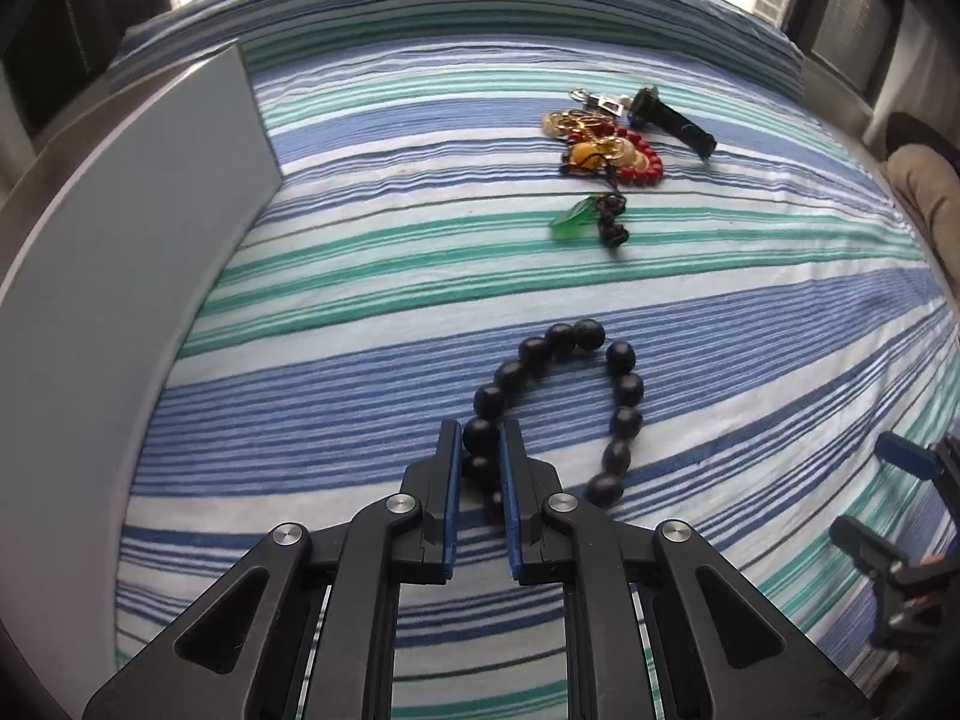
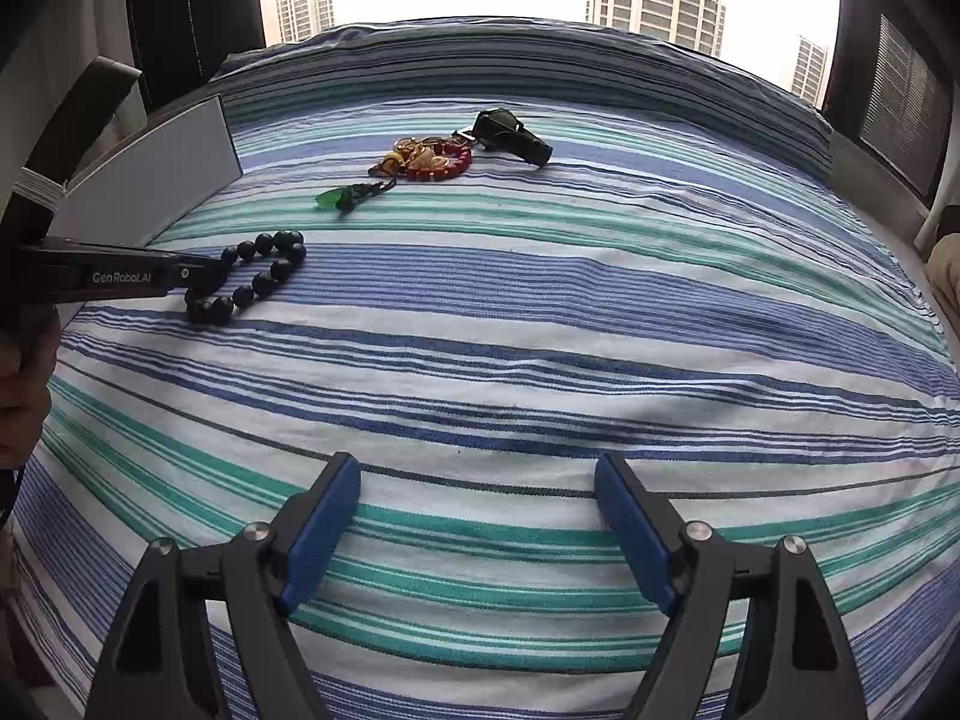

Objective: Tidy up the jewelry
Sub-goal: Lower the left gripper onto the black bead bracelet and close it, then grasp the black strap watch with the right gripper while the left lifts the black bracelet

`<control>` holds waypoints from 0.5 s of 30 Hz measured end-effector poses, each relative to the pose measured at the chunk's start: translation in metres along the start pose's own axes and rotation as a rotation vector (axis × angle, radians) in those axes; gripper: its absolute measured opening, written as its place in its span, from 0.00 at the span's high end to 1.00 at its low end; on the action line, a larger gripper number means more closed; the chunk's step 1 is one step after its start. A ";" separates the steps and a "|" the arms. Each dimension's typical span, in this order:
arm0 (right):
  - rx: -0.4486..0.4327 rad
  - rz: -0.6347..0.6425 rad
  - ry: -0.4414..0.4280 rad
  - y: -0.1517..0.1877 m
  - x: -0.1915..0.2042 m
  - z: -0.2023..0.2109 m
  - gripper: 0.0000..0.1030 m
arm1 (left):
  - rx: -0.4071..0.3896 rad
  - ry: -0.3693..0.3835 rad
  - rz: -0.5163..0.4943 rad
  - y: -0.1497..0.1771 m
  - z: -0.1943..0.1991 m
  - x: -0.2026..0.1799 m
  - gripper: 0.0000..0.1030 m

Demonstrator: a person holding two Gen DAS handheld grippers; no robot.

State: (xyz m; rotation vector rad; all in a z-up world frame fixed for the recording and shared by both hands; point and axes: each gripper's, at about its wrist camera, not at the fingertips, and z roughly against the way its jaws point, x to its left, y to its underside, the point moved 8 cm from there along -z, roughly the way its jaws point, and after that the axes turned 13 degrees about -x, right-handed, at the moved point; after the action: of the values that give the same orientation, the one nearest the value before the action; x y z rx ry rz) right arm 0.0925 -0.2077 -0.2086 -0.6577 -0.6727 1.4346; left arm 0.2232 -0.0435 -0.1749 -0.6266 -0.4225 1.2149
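Note:
A bracelet of large black beads (image 1: 624, 387) lies in a loop on the striped bedsheet; it also shows in the right wrist view (image 2: 264, 276). My left gripper (image 1: 482, 438) is shut on beads at the loop's left end; it also shows in the right wrist view (image 2: 198, 279). Farther back lie a red bead bracelet (image 1: 645, 159) with gold and amber charms (image 1: 591, 147), a green leaf pendant (image 1: 570, 219) on dark cord, and a black watch (image 1: 672, 120). My right gripper (image 2: 477, 480) is open and empty above the sheet, near the front.
A grey box lid or panel (image 1: 138, 252) stands at the left edge of the bed, also in the right wrist view (image 2: 156, 180). The striped bedsheet (image 2: 540, 312) covers the whole surface. A window with tower blocks lies behind.

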 end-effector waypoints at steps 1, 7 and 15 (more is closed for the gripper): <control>0.045 -0.025 -0.049 -0.004 0.001 0.001 0.20 | 0.008 -0.014 0.015 0.005 0.004 0.009 0.90; 0.080 -0.112 -0.215 -0.096 -0.019 -0.008 0.20 | 0.026 -0.051 0.088 0.035 0.029 0.043 0.90; 0.065 0.173 -0.150 -0.204 -0.033 -0.133 0.21 | 0.012 -0.070 0.118 0.058 0.049 0.052 0.89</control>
State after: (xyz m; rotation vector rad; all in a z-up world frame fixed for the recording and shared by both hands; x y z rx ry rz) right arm 0.3261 -0.2478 -0.1430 -0.5720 -0.6951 1.6715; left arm 0.1664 0.0294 -0.1765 -0.6072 -0.4417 1.3541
